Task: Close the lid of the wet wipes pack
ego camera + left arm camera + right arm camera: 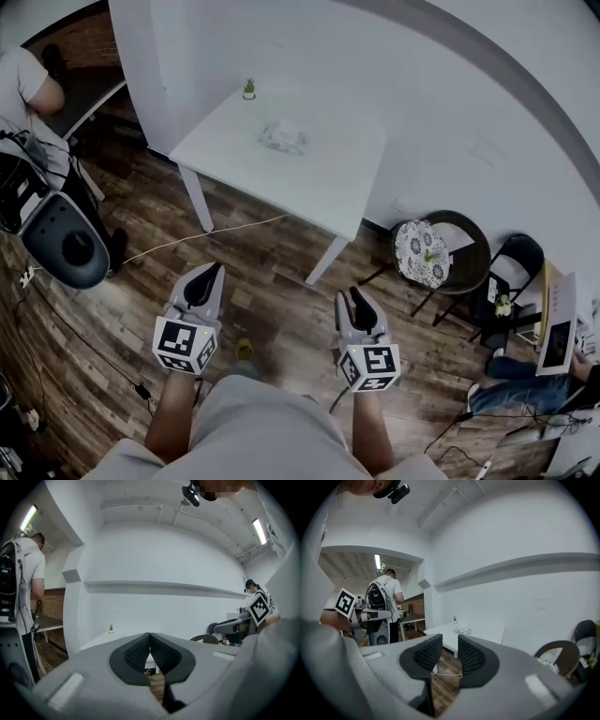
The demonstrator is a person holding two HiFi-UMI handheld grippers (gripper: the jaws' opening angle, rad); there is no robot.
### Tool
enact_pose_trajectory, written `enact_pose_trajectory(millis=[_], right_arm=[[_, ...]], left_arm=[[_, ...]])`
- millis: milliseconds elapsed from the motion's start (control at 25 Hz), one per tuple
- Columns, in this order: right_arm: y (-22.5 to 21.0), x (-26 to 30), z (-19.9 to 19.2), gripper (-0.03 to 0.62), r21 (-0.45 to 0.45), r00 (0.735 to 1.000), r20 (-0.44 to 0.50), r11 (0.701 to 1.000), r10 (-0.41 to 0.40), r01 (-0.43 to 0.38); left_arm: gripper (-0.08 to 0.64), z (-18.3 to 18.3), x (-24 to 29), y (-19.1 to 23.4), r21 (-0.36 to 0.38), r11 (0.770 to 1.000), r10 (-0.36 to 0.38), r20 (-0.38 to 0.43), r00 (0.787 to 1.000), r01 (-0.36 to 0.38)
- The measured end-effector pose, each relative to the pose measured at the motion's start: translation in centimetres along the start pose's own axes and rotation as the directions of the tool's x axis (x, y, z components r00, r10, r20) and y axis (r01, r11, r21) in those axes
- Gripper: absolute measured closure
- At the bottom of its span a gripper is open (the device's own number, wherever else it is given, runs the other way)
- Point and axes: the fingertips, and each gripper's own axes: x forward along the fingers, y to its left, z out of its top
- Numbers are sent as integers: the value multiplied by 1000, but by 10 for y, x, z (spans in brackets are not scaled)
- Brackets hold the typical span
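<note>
Nearest, the left gripper [213,272] and the right gripper [355,294] are held out side by side over the wood floor [272,281], well short of the table. In the left gripper view the two dark pads meet at their tips with nothing between them. In the right gripper view the pads stand apart with a clear gap, through which only floor and a thin cable [449,673] show.

Farther off stands the white table [328,183]. The wet wipes pack [282,139] lies near its middle, well apart from both grippers. It is too small to say how its lid sits. A small potted plant [248,89] stands upright at the table's far corner. To the right, a round chair [422,251] with a patterned cushion sits by the wall.
</note>
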Motion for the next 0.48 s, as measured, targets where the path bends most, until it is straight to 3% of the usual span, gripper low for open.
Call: enact_pose_trajectory(millis=[240,480], right_arm=[[31,65,21,483,-31,1000,9,1000,-7,8],[27,96,34,483,-21,999,23,999,-37,37]], left_arm=[[555,6,31,67,-26,1000,-13,20,1000,14],[555,2,55,88,-35,998,-43,12,999,43]])
